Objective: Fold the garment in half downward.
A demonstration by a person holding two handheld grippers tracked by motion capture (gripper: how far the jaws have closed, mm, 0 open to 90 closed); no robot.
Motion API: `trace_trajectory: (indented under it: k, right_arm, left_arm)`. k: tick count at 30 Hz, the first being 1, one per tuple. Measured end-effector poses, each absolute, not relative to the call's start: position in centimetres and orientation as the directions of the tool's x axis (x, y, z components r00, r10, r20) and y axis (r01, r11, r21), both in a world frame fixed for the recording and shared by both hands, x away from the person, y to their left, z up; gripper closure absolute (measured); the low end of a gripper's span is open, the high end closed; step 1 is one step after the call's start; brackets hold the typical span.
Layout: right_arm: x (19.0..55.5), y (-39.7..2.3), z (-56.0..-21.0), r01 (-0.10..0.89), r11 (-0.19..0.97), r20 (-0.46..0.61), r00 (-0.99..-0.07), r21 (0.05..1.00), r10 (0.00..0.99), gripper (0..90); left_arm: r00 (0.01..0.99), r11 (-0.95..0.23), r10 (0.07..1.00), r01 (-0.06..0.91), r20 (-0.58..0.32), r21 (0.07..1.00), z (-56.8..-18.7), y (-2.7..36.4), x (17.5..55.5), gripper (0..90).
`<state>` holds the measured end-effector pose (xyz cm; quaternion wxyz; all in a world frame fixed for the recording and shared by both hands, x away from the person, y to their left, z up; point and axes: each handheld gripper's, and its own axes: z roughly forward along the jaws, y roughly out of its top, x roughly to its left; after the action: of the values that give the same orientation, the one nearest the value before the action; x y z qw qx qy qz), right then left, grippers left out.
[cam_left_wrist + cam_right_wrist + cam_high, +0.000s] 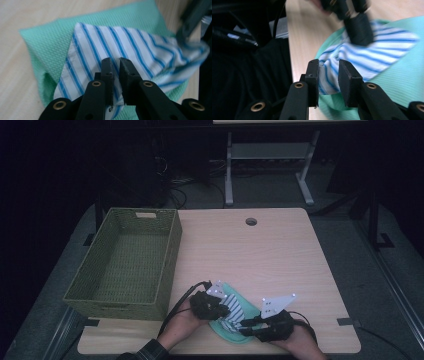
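A blue-striped white cloth [120, 47] lies on a green cloth [226, 326] at the wooden table's [280, 255] near edge, pinched at opposite ends by the left gripper [117, 65] and right gripper [328, 71], beside a green woven basket [165, 270].

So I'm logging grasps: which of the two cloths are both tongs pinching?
The blue-striped white cloth, lying on top; the plain green cloth beneath it is ungripped.
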<state>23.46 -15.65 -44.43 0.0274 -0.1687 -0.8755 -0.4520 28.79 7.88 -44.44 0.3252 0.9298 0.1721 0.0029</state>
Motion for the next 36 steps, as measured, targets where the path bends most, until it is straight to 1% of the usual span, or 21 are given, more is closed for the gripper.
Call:
trace_trajectory:
  k: [4, 10, 12, 18, 22, 28, 33, 36]
  right_arm:
    - [24.7, -16.5, -44.2, 0.334, 0.513, 0.185, -0.929, 0.791, 0.319, 75.8]
    - [26.8, -17.7, -44.1, 0.352, 0.472, 0.182, -0.912, 0.808, 0.368, 76.5]
    - [27.3, -18.1, -43.8, 0.353, 0.462, 0.177, -0.907, 0.814, 0.382, 78.3]
    - [28.9, -17.8, -44.5, 0.364, 0.495, 0.148, -0.895, 0.789, 0.421, 86.4]
    - [29.7, -16.7, -45.3, 0.358, 0.533, 0.137, -0.902, 0.767, 0.409, 87.3]
    - [30.1, -15.3, -46.6, 0.359, 0.618, 0.111, -0.909, 0.700, 0.402, 89.2]
    - [30.0, -15.6, -46.6, 0.380, 0.611, 0.120, -0.898, 0.695, 0.423, 89.8]
    - [29.8, -15.9, -46.7, 0.376, 0.617, 0.111, -0.899, 0.691, 0.423, 89.8]
  left_arm:
    - [0.940, -0.739, 0.322, 0.326, -0.115, 0.590, -45.0, 7.8, 28.8, 82.4]
    - [0.939, -0.742, 0.320, 0.330, -0.125, 0.583, -45.1, 7.9, 28.8, 82.4]
    - [0.940, -0.744, 0.319, 0.327, -0.121, 0.582, -45.1, 7.9, 28.8, 82.3]
    - [0.938, -0.738, 0.322, 0.333, -0.127, 0.586, -45.0, 7.9, 28.5, 81.6]
    - [0.939, -0.742, 0.321, 0.332, -0.127, 0.583, -45.1, 7.9, 28.6, 82.1]
    - [0.940, -0.750, 0.324, 0.326, -0.111, 0.575, -45.2, 7.6, 29.3, 83.6]
    - [0.941, -0.759, 0.330, 0.309, -0.070, 0.574, -45.2, 7.3, 30.4, 85.1]
    - [0.941, -0.763, 0.336, 0.300, -0.045, 0.573, -45.2, 6.9, 31.0, 85.6]
